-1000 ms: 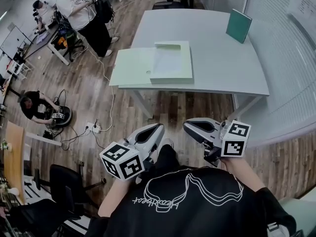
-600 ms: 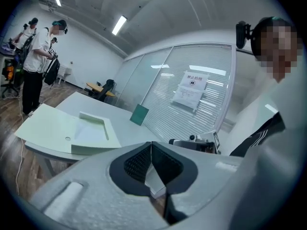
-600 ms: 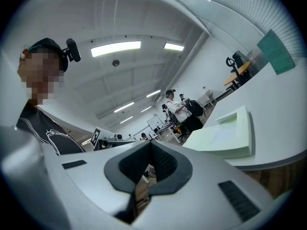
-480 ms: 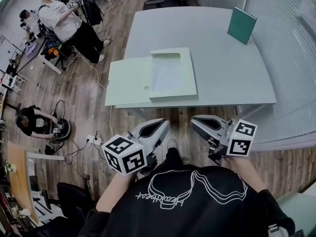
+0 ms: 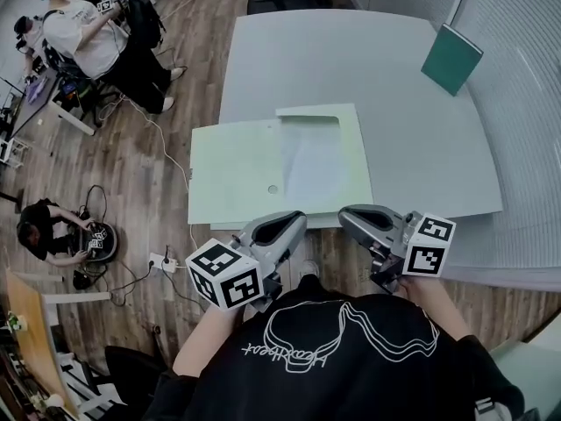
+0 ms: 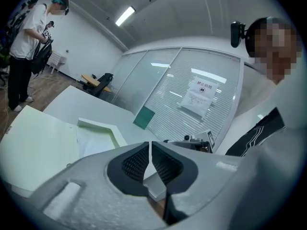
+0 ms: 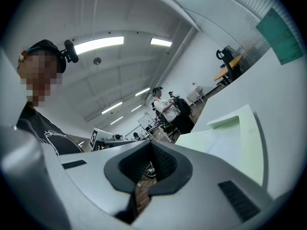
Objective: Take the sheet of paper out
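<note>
1. Pale green folder point(image 5: 235, 175): lies open on the grey bench point(image 5: 394, 86), at its near left part. The left flap overhangs the bench's left edge; the near edge of the folder reaches the bench's near edge.
2. Sheet of paper point(image 5: 313, 160): white, flat inside the right half of the folder. Its far end is tucked under the folder's pocket, and nothing is touching it.
3. Left hand-held gripper point(image 6: 150, 158): jaws closed pad to pad with nothing between them. It points toward the folder from just short of the bench's near edge, and its marker cube point(image 5: 224, 275) faces the head camera.
4. Right hand-held gripper point(image 7: 151, 161): jaws together at the tips and empty. It is held beside the left one at the near edge of the bench, clear of the folder and the sheet.
5. Dark green book point(image 5: 451, 58): stands tilted near the far right corner of the bench, well apart from the folder.
6. Wooden floor point(image 5: 166, 156): to the left of the bench. A standing person in a white shirt point(image 5: 81, 42) is at the far left, a crouching person point(image 5: 37, 231) is lower down, and cables lie between them and the bench.
</note>
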Tool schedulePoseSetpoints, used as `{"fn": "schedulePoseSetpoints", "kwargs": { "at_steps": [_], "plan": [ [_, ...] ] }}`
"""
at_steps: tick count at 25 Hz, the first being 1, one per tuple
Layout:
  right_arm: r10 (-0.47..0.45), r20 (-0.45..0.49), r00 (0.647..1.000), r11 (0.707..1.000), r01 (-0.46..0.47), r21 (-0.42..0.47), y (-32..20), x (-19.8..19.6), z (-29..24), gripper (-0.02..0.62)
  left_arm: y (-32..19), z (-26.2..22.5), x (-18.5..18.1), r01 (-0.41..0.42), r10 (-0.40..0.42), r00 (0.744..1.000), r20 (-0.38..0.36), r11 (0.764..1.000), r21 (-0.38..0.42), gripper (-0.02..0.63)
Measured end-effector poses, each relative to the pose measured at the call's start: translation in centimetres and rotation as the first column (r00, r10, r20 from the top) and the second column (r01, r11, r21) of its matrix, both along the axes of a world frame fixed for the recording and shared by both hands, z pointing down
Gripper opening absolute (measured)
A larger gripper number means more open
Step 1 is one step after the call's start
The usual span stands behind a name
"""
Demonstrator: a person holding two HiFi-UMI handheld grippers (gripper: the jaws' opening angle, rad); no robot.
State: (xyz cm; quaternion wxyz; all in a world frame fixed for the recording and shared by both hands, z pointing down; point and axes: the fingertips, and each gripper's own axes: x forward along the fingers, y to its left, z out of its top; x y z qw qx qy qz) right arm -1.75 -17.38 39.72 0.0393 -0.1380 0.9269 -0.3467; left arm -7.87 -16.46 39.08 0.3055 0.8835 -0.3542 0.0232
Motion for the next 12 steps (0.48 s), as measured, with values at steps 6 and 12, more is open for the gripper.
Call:
{"fn": "schedulePoseSetpoints", "kwargs": {
  "at_steps": [6,12],
  "plan": [
    [0.004,-0.007,1.000,1.000,-0.004,0.008,-3.5,-3.5,-1.4,0.009,-3.9,0.1,-3.9,-0.036,0.036,0.999,-0.038,0.999,0.017,0.026],
    [0.050,-0.004,0.999,0.999,-0.050,-0.005,-4.9,-2.8,-1.0,0.009,-5.5,2.8,-3.8,-0.070,0.070,0.998,-0.007,0.995,-0.066,0.111]
  ]
}}
